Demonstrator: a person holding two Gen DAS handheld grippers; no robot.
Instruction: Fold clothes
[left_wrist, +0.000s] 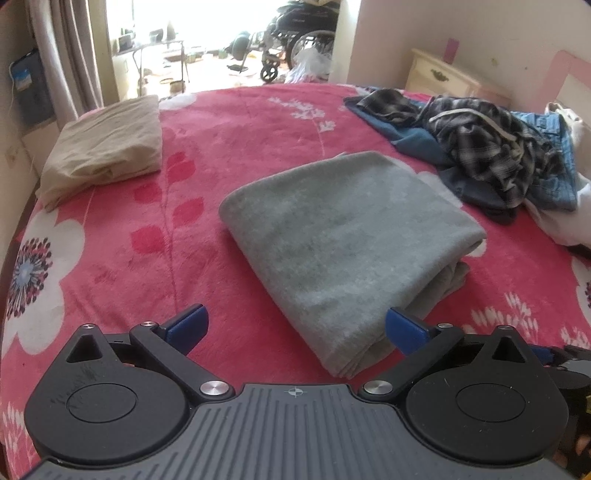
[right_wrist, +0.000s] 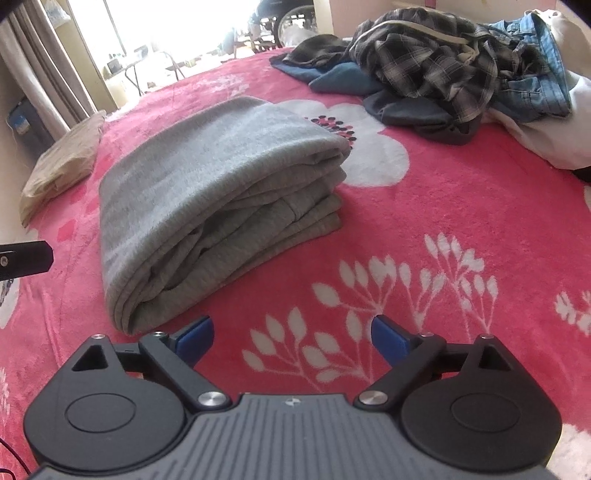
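1. Both grippers are held wide apart at the jaws, with nothing gripped in either.
2. Left gripper (left_wrist: 295, 328): its blue pads (left_wrist: 186, 325) are spread to either side of the near corner of the grey garment (left_wrist: 343, 236), which is not pressed by them; whether the right pad touches the cloth cannot be told.
3. Right gripper (right_wrist: 291, 336): only the blanket (right_wrist: 461, 221) is seen between its pads, and the grey garment (right_wrist: 207, 192) is found just ahead and to its left, apart from the pads.
4. The grey garment is folded into a flat, layered stack; its folded edges are seen stacked on the side facing the right gripper.
5. A beige folded piece (left_wrist: 107, 144) is laid further ahead and to the left of the left gripper, well apart from the grey garment.
6. An unfolded pile (right_wrist: 443, 62) of plaid, dark blue and denim clothes is heaped far ahead and to the right of both grippers.
7. A white item (right_wrist: 554, 125) is seen beside that pile, at the right edge.
8. Everything is spread on the pink flowered blanket.
9. A dark part (right_wrist: 26, 258) is seen at the left edge of the right wrist view; what it belongs to cannot be told.
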